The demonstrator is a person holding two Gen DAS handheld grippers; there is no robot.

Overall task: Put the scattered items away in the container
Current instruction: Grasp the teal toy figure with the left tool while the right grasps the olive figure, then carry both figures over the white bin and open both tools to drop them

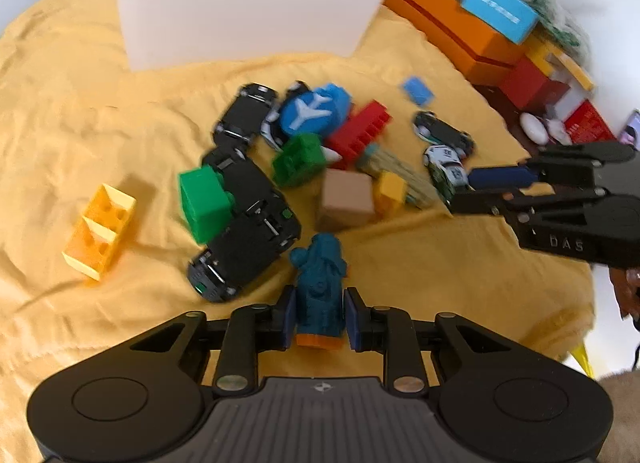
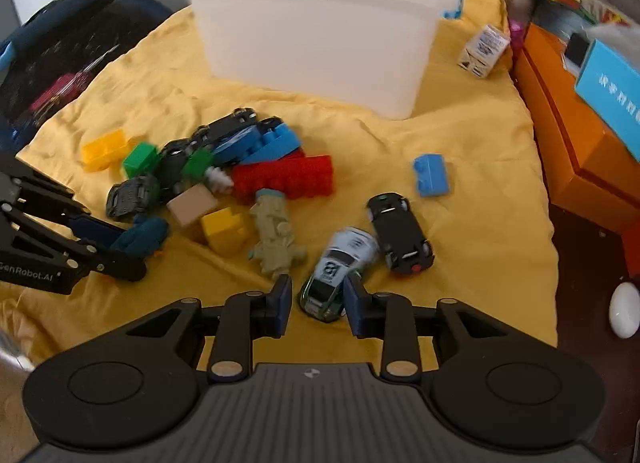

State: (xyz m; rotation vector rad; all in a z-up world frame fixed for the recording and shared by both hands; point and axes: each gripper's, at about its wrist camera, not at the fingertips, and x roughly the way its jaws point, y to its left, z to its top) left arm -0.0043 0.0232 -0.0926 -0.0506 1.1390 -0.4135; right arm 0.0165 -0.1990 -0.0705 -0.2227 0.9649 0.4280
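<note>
A white plastic tub (image 1: 248,7) stands at the back of the yellow cloth (image 1: 60,103); it also shows in the right wrist view (image 2: 320,35). My left gripper (image 1: 318,317) is shut on a dark teal toy figure (image 1: 322,287) with an orange base, seen also in the right wrist view (image 2: 142,237). My right gripper (image 2: 316,305) is open around the nose of a white and green toy race car (image 2: 340,271), its pads beside the car. A pile of bricks and upturned black toy cars (image 1: 248,207) lies mid-cloth.
A red brick (image 2: 286,179), blue bricks (image 2: 432,175), a yellow brick (image 2: 224,233), a tan cube (image 2: 192,205), a khaki figure (image 2: 274,235) and an upturned black car (image 2: 400,233) lie around. Orange boxes (image 2: 568,143) line the right. A small carton (image 2: 484,49) stands by the tub.
</note>
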